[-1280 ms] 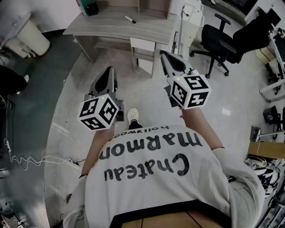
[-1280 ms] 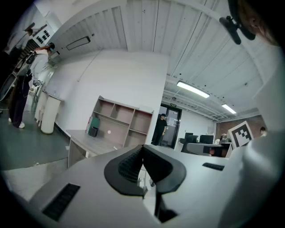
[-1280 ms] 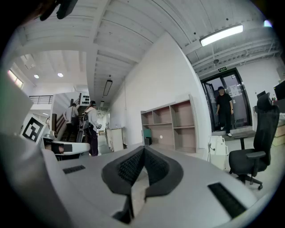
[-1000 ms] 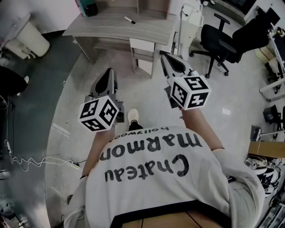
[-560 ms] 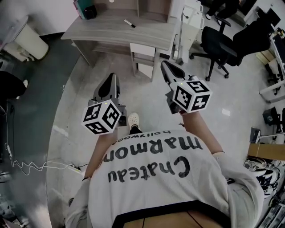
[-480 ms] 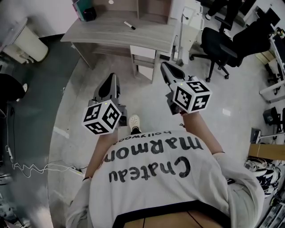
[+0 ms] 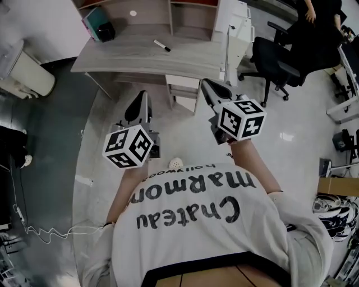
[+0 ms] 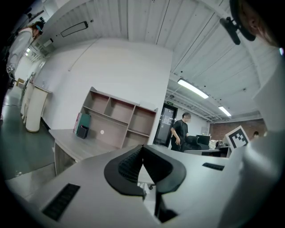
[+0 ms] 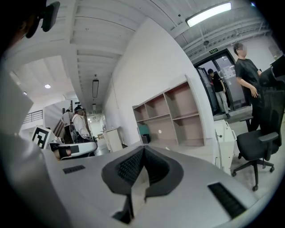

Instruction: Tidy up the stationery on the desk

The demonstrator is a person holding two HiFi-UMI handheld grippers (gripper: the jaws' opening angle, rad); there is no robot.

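Note:
A black marker pen (image 7: 162,46) lies on the grey wooden desk (image 7: 185,56) ahead of me. At the desk's left end stand a teal box (image 7: 92,21) and a black pen holder (image 7: 106,31). A small white disc (image 7: 133,13) lies near the shelf unit. My left gripper (image 7: 141,96) is held over the floor, well short of the desk, shut and empty. My right gripper (image 7: 207,84) is level with the desk's near edge, also shut with nothing in it. In the left gripper view the desk (image 8: 73,147) and the holder (image 8: 82,132) lie beyond the closed jaws.
A wooden shelf unit (image 7: 168,8) stands on the back of the desk. A black office chair (image 7: 275,61) stands to the right, and a white cabinet (image 7: 238,25) beside the desk. A white bin (image 7: 25,73) is at the left. People stand by the far doorway (image 9: 245,75).
The desk has come nearer and now sits lower and larger in the head view. Both grippers stay shut, held out in front over the floor.

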